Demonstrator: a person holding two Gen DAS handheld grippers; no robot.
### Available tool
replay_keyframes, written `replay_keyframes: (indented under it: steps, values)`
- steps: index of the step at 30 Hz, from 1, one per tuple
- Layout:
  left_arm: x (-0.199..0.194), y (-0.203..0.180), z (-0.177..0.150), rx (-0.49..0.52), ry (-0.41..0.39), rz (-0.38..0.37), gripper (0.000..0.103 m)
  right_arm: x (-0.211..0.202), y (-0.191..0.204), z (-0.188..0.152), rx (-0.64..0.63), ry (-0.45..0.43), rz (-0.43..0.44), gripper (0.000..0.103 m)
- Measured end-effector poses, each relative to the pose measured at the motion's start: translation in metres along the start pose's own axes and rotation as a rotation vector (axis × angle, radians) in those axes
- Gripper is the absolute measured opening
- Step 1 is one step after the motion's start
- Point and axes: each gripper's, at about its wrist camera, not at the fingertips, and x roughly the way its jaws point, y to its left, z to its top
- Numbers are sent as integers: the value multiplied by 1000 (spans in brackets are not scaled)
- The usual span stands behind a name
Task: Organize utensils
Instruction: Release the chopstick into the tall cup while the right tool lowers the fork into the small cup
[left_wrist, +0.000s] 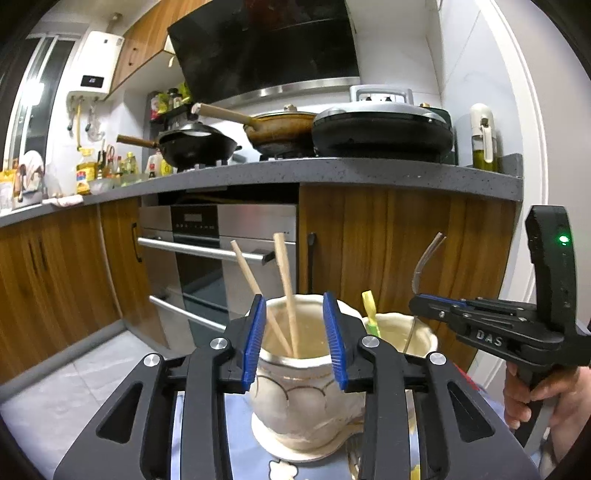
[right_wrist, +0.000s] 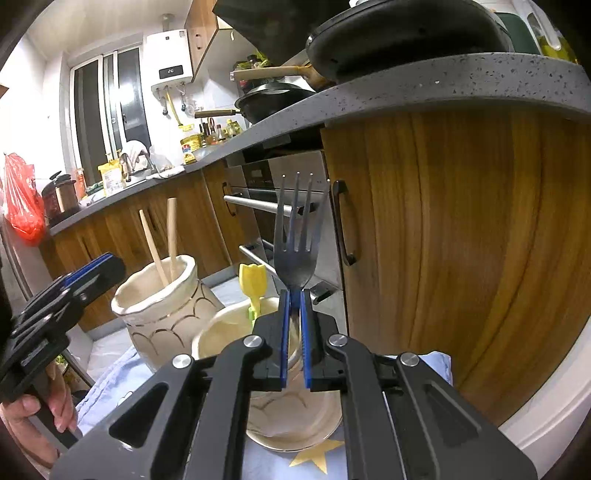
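Observation:
Two cream ceramic jars stand side by side on a blue cloth. The left jar (left_wrist: 295, 373) (right_wrist: 162, 306) holds two wooden chopsticks (left_wrist: 286, 284) (right_wrist: 170, 236). The right jar (left_wrist: 402, 332) (right_wrist: 236, 332) holds a yellow plastic utensil (left_wrist: 369, 306) (right_wrist: 253, 284). My left gripper (left_wrist: 295, 339) is open and empty, its jaws on either side of the left jar's mouth. My right gripper (right_wrist: 294, 325) is shut on the handle of a metal fork (right_wrist: 297, 236) (left_wrist: 424, 266), tines up, with the handle's lower end in the right jar.
The jars stand on a low surface with a blue cloth (right_wrist: 110, 380) in front of wooden cabinets (right_wrist: 461, 240) and a steel oven (left_wrist: 221, 254). A grey countertop (left_wrist: 332, 173) above holds pans and bottles.

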Motion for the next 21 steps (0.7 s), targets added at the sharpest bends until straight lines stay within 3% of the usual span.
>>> replay_keyframes:
  steps: [7,9,10,11,15,18,21]
  values:
    - [-8,8,-2,-28,10,-4,37,-1,0,-2,0,-1,-16,7]
    - [-10,13,-3,-44,16,-2,38,-1,0,-1,9,-3,-17,23]
    - [-12,15,-3,-49,14,5,38,-2,-1,-1,14,-7,-16,40]
    - [-13,16,-3,-52,14,9,41,-4,-2,-2,24,-15,-10,45]
    - [-21,22,-6,-68,21,23,48,-13,-3,-6,36,-14,-23,48]
    - [-27,25,-11,-67,38,43,54,-22,-4,-9,51,-8,-32,58]
    - [-31,28,-17,-74,66,47,58,-33,-1,-10,52,-5,-37,78]
